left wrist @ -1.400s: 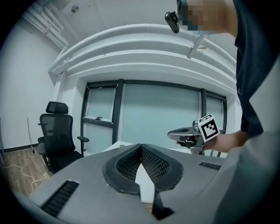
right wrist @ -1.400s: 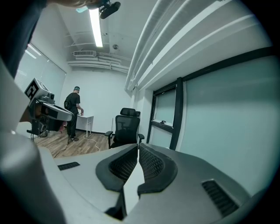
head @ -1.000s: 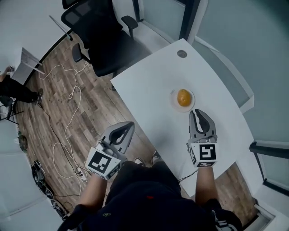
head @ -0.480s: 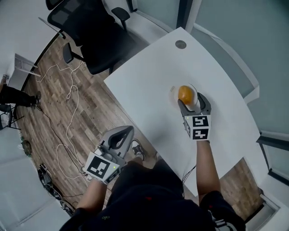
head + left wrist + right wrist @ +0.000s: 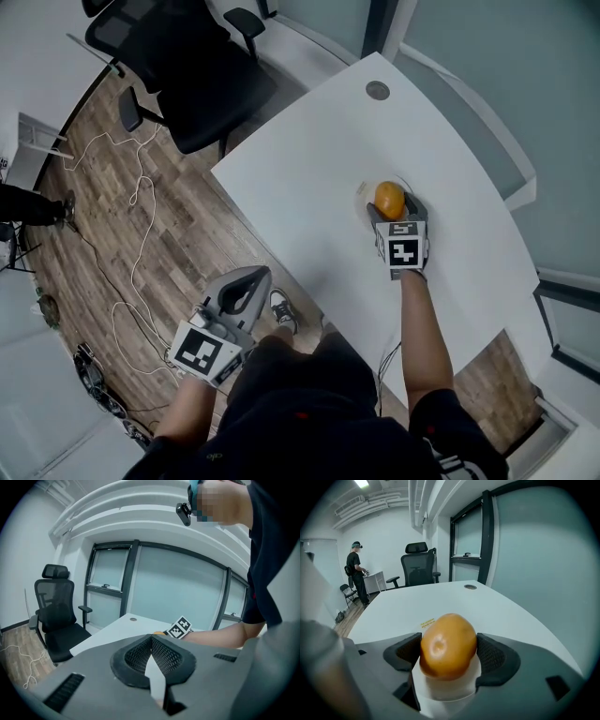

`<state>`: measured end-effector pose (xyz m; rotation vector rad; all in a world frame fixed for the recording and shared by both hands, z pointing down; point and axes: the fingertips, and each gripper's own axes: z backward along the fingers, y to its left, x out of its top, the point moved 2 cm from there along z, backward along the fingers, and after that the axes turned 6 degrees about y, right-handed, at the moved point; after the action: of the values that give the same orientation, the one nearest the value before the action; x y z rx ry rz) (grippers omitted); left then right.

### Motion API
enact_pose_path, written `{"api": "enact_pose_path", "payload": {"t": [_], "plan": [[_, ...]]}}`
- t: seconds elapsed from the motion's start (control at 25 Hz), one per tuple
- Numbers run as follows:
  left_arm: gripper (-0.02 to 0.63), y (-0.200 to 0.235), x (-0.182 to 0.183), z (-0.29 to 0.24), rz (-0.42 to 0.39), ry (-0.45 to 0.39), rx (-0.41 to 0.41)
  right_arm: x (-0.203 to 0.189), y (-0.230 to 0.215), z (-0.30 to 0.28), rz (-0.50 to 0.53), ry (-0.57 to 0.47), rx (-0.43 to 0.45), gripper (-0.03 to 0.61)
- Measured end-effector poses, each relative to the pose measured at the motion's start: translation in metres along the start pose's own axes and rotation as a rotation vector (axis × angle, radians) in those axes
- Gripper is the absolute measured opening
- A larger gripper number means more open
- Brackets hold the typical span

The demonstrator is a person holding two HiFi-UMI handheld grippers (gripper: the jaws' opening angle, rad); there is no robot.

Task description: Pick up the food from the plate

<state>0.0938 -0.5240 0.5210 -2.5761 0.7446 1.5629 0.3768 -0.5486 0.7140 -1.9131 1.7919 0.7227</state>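
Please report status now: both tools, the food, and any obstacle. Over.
Left tool shut, empty, off the table. Right tool opening, jaws either side of the orange fruit. Fruit on its white plate, not lifted. Nothing in the way.

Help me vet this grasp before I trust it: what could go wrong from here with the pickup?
The right gripper's jaws are opening with the round, smooth orange fruit between them. When they close, the pads may meet its curved sides off-centre, so it could roll or squirt out. The small white plate also sits between the jaws, under the fruit; a low grip might catch its rim and drag or lift it too.
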Motion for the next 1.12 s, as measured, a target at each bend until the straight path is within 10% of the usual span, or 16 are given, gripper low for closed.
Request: {"api": "enact_pose_path", "payload": {"t": [1.12], "plan": [[0.02, -0.014, 0.093, 0.108, -0.159, -0.294, -0.058, 0.113, 0.098, 0.329, 0.053, -0.611, -0.088, 0.365]]}}
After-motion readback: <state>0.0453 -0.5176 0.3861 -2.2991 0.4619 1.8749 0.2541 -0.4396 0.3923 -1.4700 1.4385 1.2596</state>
